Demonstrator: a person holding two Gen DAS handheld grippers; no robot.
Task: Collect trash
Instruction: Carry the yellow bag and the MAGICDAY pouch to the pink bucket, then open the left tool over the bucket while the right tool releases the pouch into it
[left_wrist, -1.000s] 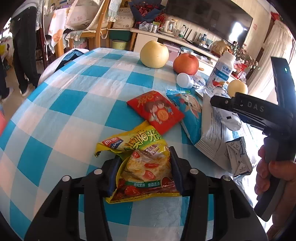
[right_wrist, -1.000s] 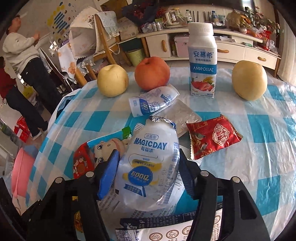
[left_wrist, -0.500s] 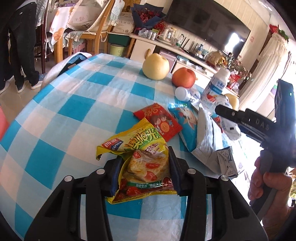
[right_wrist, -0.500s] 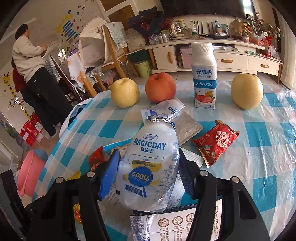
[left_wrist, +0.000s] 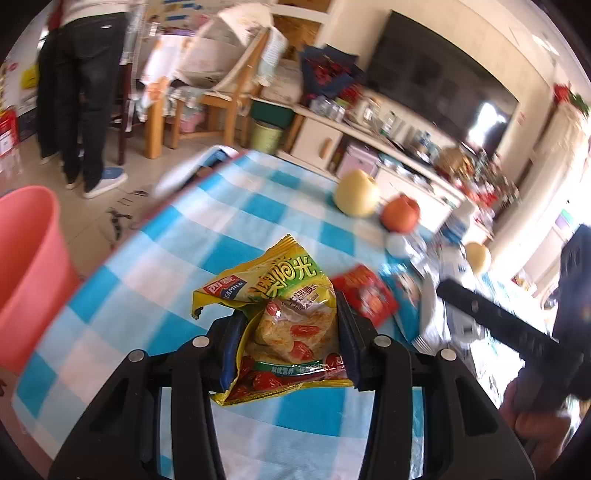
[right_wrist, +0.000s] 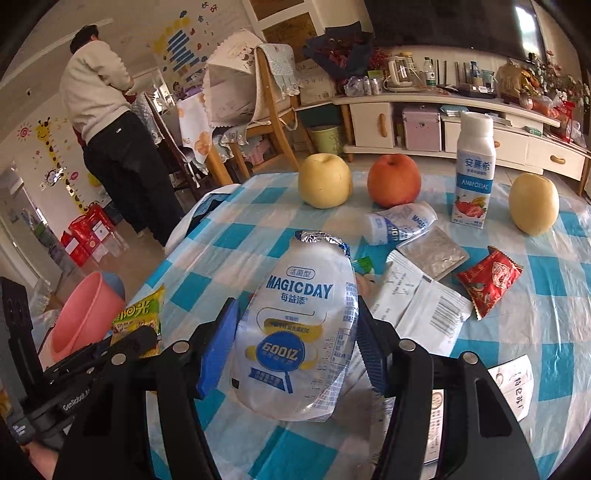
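I hold wrapper (left_wrist: 284, 314) in left gripper (left_wrist: 286, 343), bottle (right_wrist: 306, 332) in right gripper (right_wrist: 295, 347); bin (left_wrist: 26, 266) lies at 9 o'clock, nearer my left.

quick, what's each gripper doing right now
left gripper: shut on the yellow-green crinkled snack wrapper.
right gripper: shut on the empty white plastic MAGICDAY drink bottle.

The left tongs (left_wrist: 286, 332) gripped a yellow snack wrapper (left_wrist: 284, 325) by both sides, above the blue-checked bench (left_wrist: 147, 280). A pink bucket (left_wrist: 26, 273) stood on the floor at left. Farther right lay a red packet (left_wrist: 365, 295), a pear (left_wrist: 356, 192) and an apple (left_wrist: 400, 214).
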